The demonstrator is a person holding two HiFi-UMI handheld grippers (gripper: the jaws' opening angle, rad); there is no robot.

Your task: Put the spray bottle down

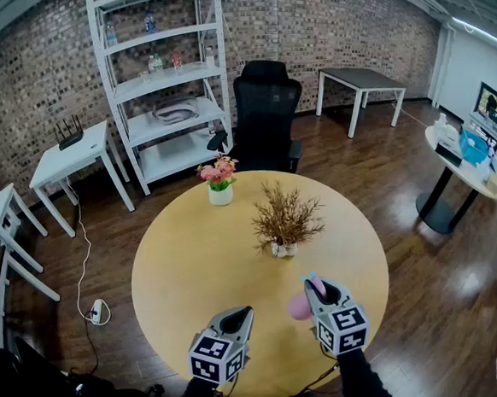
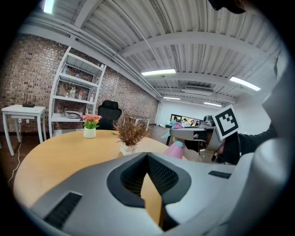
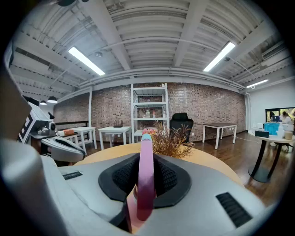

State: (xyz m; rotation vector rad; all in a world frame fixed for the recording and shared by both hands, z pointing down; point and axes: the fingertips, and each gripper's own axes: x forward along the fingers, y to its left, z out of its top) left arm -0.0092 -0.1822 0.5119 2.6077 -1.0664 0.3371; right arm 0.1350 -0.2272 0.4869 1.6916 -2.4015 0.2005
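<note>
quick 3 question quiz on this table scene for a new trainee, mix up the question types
1. What is between the jaws of the right gripper?
A. a pink spray bottle
B. a white cup
C. nothing
2. True or false: the left gripper holds a flower pot.
3. Fill in: ____ plants stand on the round table.

Key:
1. A
2. False; nothing is between its jaws.
3. Two: the flower pot and the dried plant.
</note>
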